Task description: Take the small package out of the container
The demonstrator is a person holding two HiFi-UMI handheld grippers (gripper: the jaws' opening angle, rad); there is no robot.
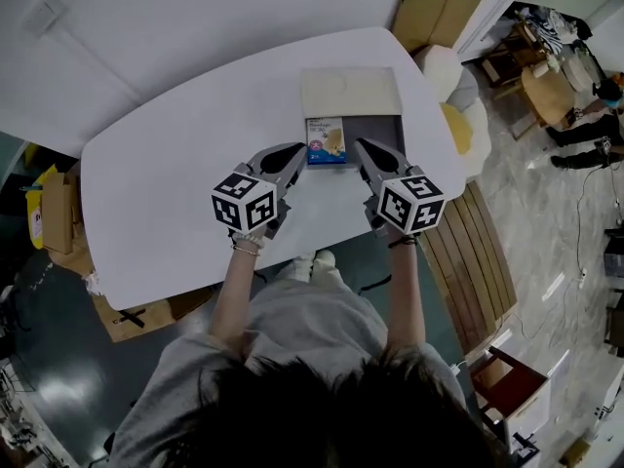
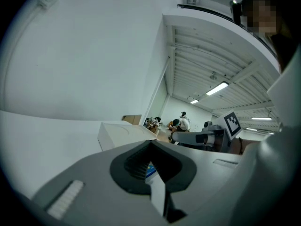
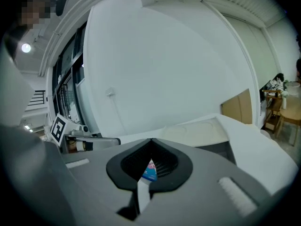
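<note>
Now, left gripper point(image 1: 299, 152): jaws closed tip to tip, nothing held; tip just beside the small package's left edge, contact not clear.
Right gripper point(image 1: 360, 145): jaws pressed together, empty; tip just beside the package's right edge.
Small package point(image 1: 327, 141): blue and cream, lying flat in the left part of the container, between the two tips.
Container point(image 1: 378, 135): dark and shallow, on the white table point(image 1: 156, 193).
Lid point(image 1: 351, 91): cream, flat, just behind the container.
Surroundings: cardboard box point(image 1: 439, 16) beyond the table; slatted wooden bench point(image 1: 478, 252) at the right.
</note>
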